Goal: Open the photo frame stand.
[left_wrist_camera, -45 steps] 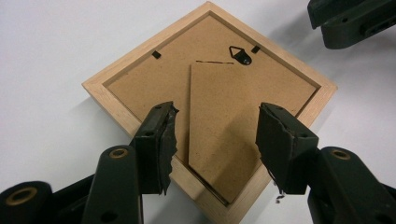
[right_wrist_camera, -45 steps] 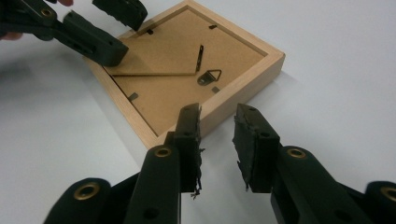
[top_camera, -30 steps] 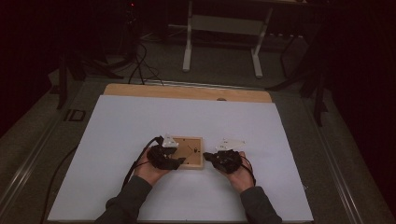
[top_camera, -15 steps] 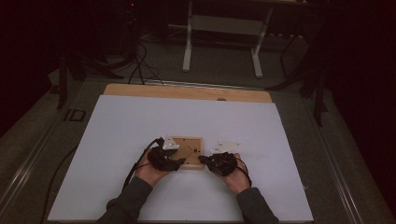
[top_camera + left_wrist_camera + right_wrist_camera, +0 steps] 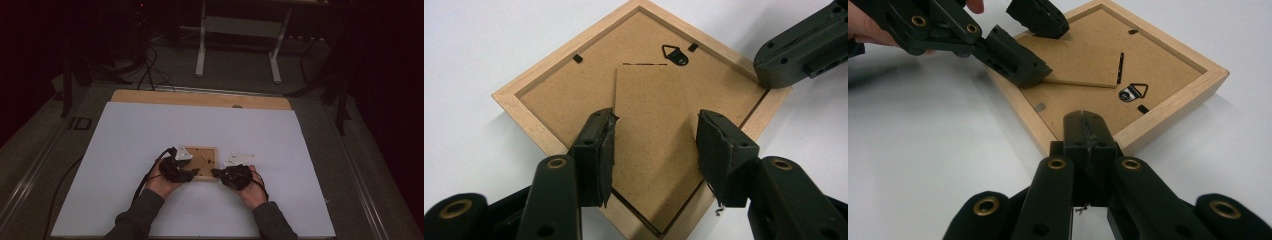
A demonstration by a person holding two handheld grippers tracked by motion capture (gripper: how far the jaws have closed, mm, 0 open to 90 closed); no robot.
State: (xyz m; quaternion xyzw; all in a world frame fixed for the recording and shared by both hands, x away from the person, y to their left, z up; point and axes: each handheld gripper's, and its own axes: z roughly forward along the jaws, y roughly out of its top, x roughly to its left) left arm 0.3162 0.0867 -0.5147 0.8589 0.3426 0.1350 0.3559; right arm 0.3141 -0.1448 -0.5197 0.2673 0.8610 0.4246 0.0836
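1. Left hand-held gripper (image 5: 654, 150) lowered over the near corner of the picture frame (image 5: 539, 75), pads (image 5: 599, 150) spread either side of the fold-out stand flap (image 5: 649, 125); jaws just been closing in, not yet pressing on the flap
2. Right hand-held gripper (image 5: 1087, 132) held low and level, jaws pressed tight together with nothing between, tip resting at the frame's wooden edge
3. Both forearms in dark sleeves, coming up from the near edge of the surface (image 5: 125, 140), hands cupped around the gripper bodies
4. Frame lying face down near the middle of the white surface, between the two grippers
5. Pale, smooth-grained wood for the frame; matt brown fibreboard for the backing; small black metal hanger loop (image 5: 674, 54) and tiny black clips along the inner rim
6. Gripper pads black, rubbery, ragged at the edges; brass-coloured rivets on the arms
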